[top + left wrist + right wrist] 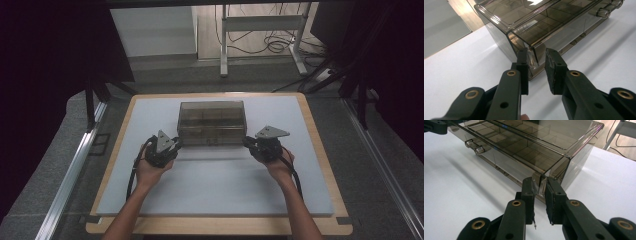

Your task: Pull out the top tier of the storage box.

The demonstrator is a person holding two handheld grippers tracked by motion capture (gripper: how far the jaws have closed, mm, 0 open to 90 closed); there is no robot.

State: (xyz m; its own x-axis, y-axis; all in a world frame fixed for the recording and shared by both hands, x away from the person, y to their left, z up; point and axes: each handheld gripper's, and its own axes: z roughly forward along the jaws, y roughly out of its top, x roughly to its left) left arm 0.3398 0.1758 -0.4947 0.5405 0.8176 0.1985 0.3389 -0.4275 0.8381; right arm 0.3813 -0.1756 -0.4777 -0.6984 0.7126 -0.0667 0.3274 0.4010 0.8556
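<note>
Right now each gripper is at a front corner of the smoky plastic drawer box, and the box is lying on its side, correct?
Not quite. The box stands upright, top panel up and knobs facing front, as the high view shows. The left gripper and right gripper are at its front corners.

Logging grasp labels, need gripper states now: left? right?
Left gripper: jaws around the near left corner of the smoky plastic box, gap showing, not clamped.
Right gripper: shut on the box's near right corner.
</note>
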